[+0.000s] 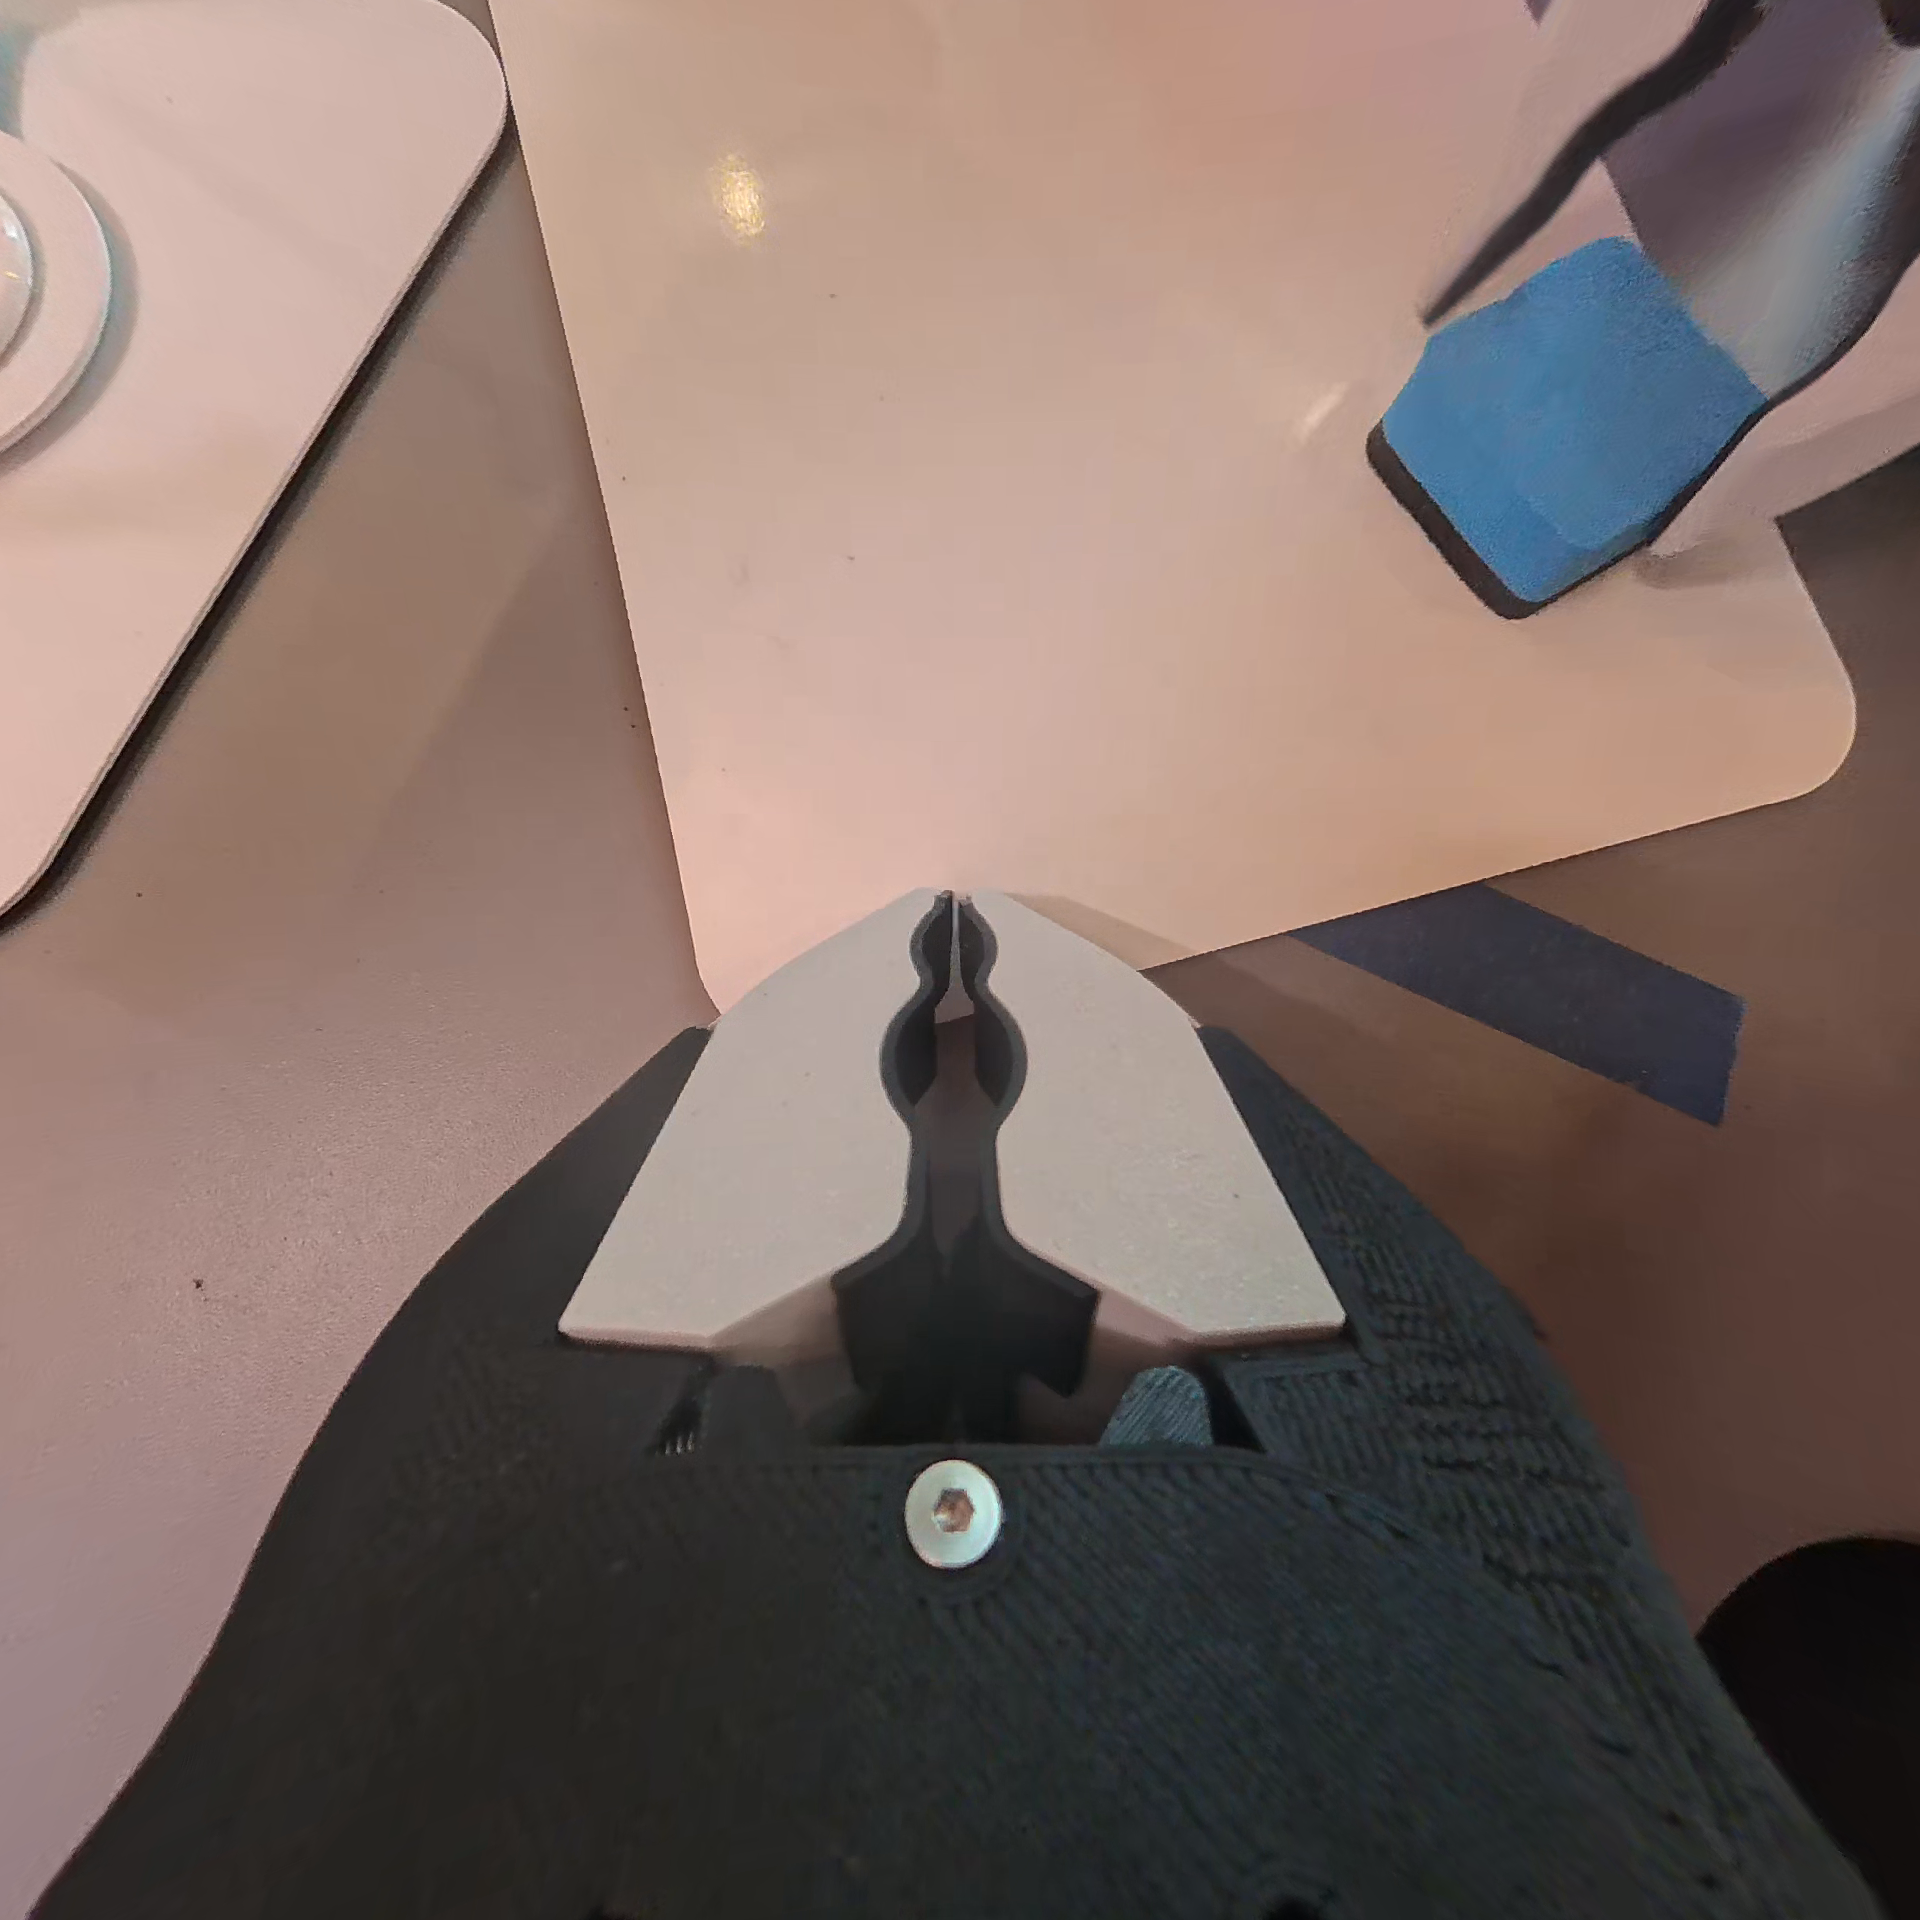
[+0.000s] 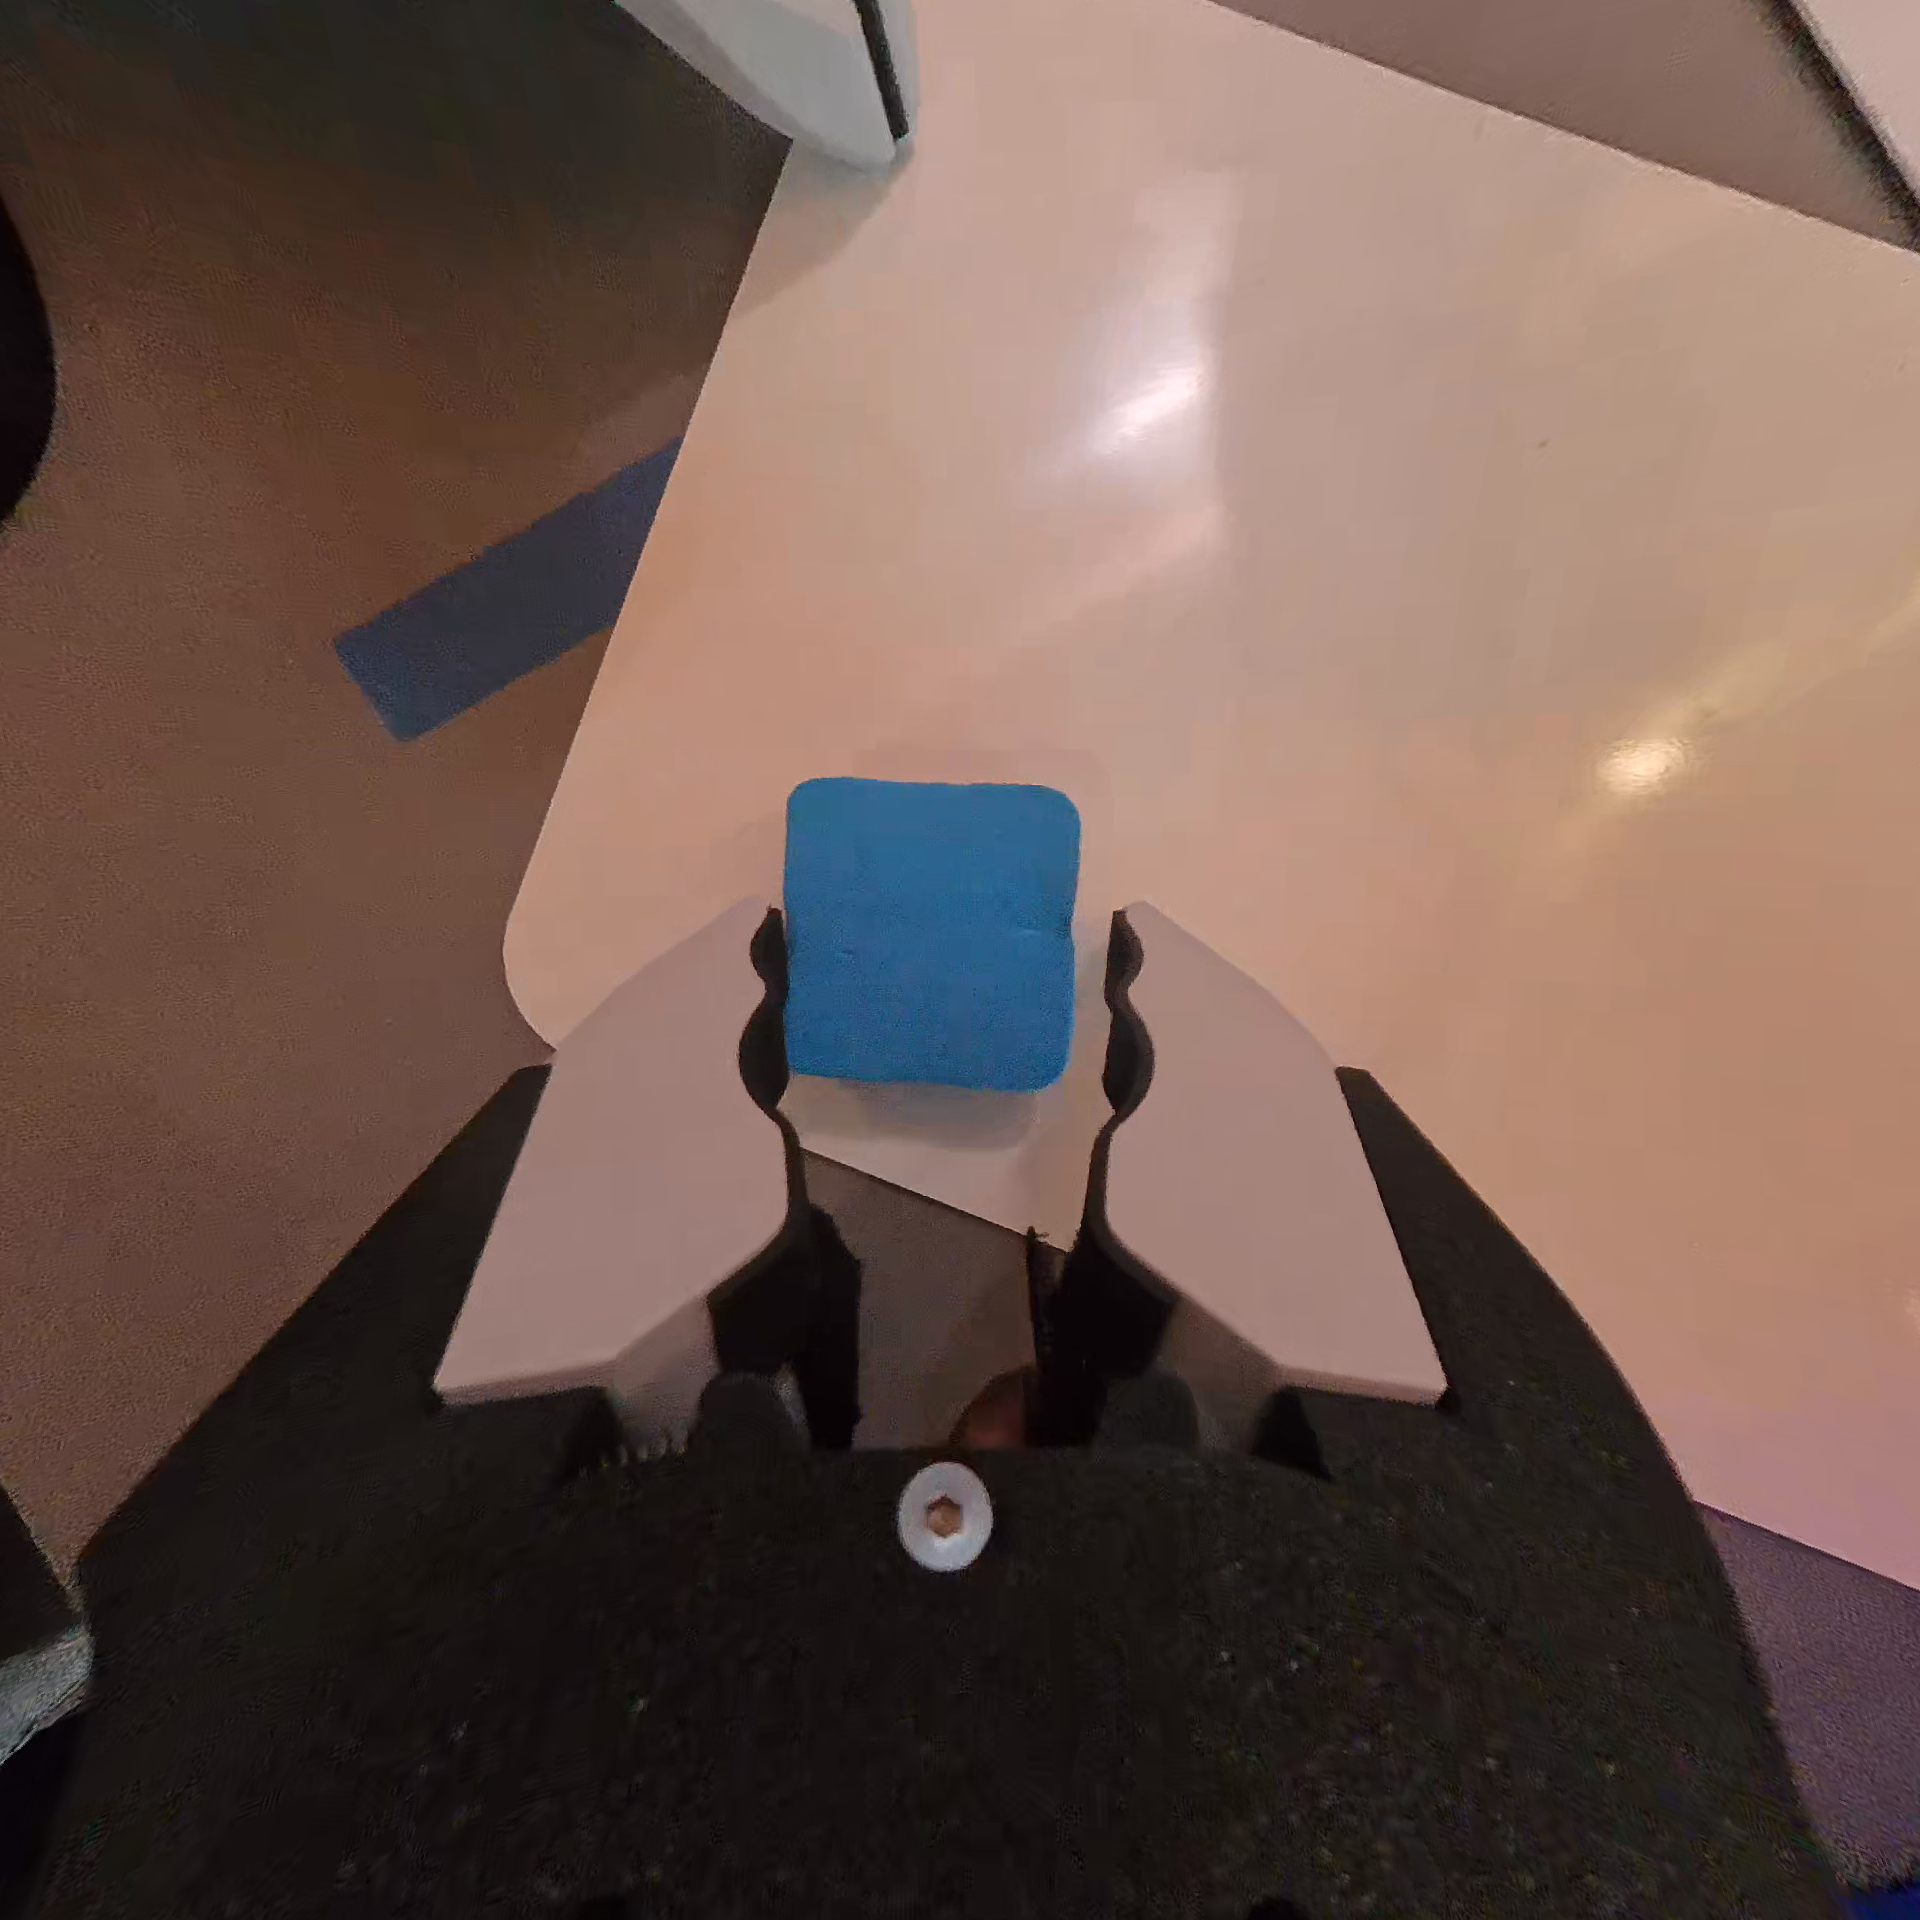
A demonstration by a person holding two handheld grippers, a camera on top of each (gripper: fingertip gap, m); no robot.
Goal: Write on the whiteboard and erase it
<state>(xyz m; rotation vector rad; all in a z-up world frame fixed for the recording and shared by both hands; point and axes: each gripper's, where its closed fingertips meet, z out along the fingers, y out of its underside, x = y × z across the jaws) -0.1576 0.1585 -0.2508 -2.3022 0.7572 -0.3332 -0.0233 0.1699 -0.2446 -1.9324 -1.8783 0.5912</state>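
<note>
The white whiteboard [image 1: 1039,520] lies flat on the brown table, and no writing shows on it. My left gripper [image 1: 951,906] is shut and empty, its tips at the board's near edge. A blue eraser [image 1: 1558,426] with a black base sits near the board's right corner. In the right wrist view the eraser [image 2: 930,935] rests on the whiteboard [image 2: 1351,623] between the fingers of my right gripper [image 2: 942,920]. That gripper is open, with a thin gap beside the right finger [image 2: 1226,1091]. It also shows, blurred, over the eraser in the left wrist view [image 1: 1600,343]. No marker is in view.
A strip of blue tape [image 1: 1538,997] is stuck to the table by the board's near edge; it also shows in the right wrist view [image 2: 509,603]. A second white board [image 1: 208,364] with a round white thing [image 1: 42,291] lies at the left. The tips of one gripper are about 15 cm away from the tips of the other.
</note>
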